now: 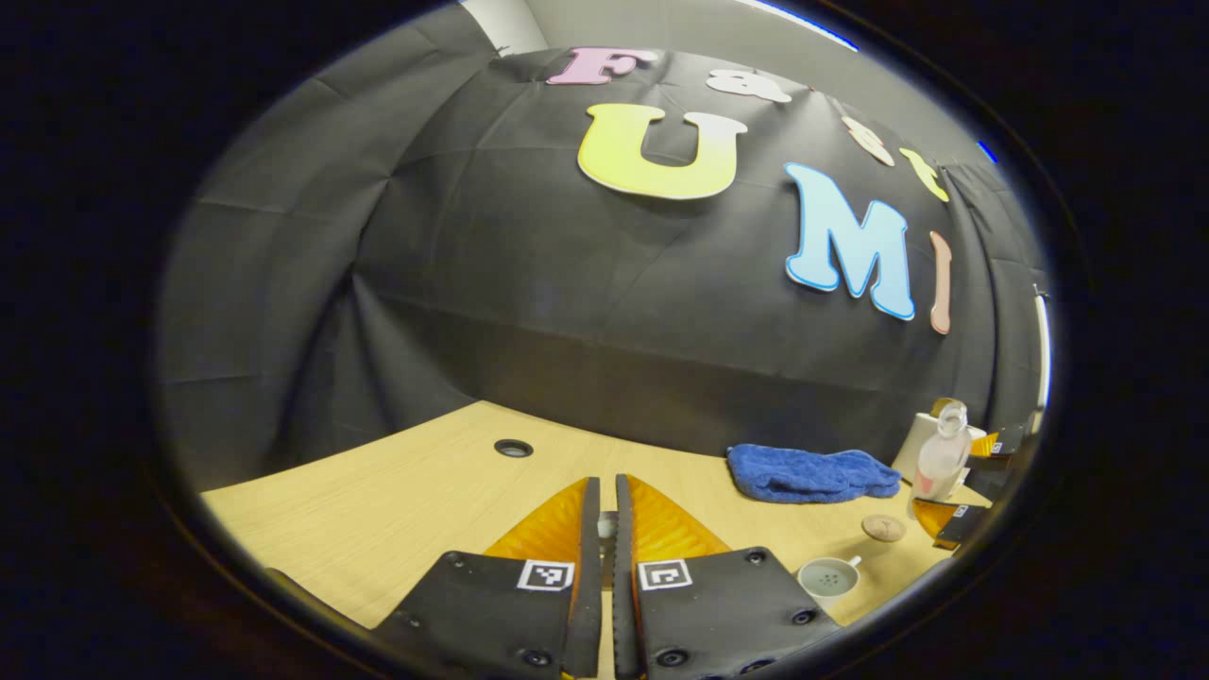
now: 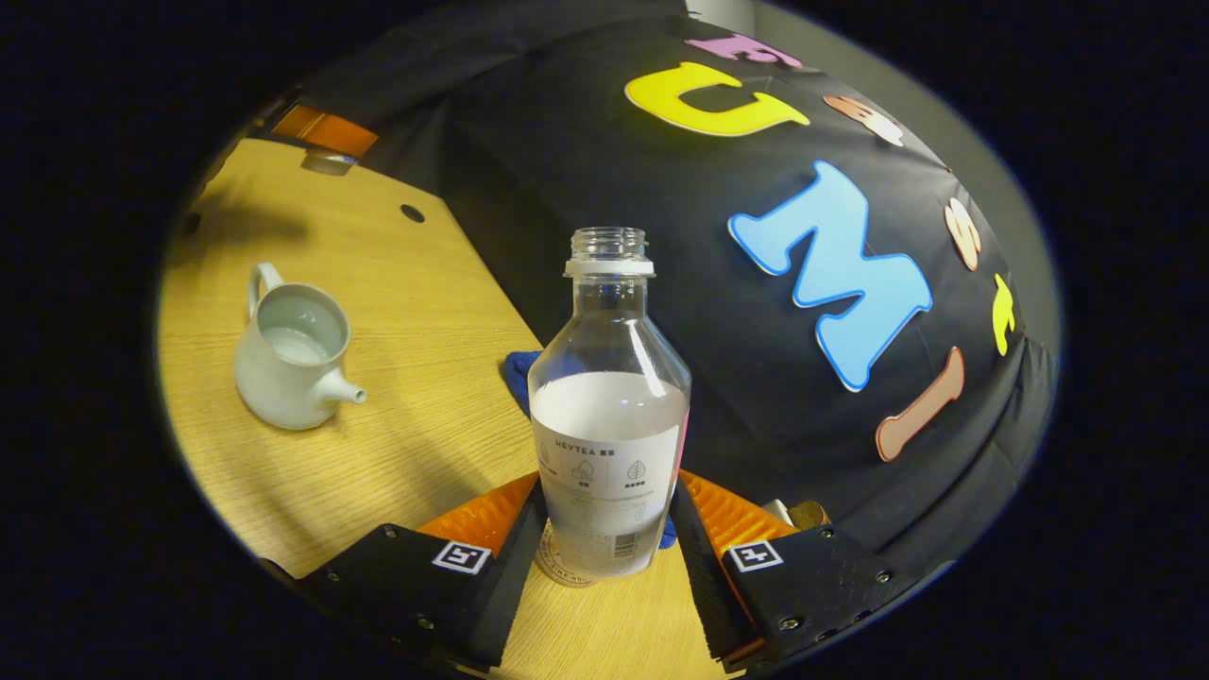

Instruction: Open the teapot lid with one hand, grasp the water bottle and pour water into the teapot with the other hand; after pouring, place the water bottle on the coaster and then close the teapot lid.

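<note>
Bottle (image 2: 609, 416) upright, clamped between right tongs (image 2: 604, 557), base over coaster (image 2: 559, 571) on table (image 2: 397, 472). Teapot (image 2: 291, 357) open, water inside. Left tongs (image 1: 605, 529) pinching small lid (image 1: 605, 525). Lower bottle square onto coaster, then release slowly.

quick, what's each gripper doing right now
Left gripper: nearly shut, a small pale thing between its fingers, likely the teapot lid; hard to tell.
Right gripper: shut on the uncapped water bottle, held upright over the table.
</note>
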Available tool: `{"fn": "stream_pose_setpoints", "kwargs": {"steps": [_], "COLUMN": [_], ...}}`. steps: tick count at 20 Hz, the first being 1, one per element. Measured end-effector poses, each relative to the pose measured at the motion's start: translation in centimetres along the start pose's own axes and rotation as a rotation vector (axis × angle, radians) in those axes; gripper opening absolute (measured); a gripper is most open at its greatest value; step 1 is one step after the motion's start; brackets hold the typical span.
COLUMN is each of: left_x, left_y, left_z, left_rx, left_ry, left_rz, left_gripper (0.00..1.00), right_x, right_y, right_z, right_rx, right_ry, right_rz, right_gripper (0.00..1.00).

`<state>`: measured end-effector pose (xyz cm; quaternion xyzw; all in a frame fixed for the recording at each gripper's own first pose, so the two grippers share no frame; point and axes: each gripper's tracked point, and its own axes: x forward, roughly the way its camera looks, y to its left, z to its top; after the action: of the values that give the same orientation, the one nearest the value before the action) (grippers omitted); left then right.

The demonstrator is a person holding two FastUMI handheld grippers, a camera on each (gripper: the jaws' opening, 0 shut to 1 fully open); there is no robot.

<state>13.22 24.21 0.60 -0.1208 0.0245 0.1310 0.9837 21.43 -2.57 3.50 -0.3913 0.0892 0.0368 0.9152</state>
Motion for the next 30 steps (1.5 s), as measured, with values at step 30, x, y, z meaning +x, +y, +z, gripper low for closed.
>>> {"fn": "stream_pose_setpoints", "kwargs": {"steps": [30], "left_x": [-0.7], "left_y": [-4.9], "left_z": [-0.1], "left_rx": [0.066], "left_ry": [0.000], "left_rz": [-0.074], "left_gripper": [0.12], "right_x": [6.9], "right_y": [-0.6], "right_z": [-7.2], "right_rx": [0.890], "right_ry": [0.085], "right_rz": [0.073], "right_gripper": [0.78]}}
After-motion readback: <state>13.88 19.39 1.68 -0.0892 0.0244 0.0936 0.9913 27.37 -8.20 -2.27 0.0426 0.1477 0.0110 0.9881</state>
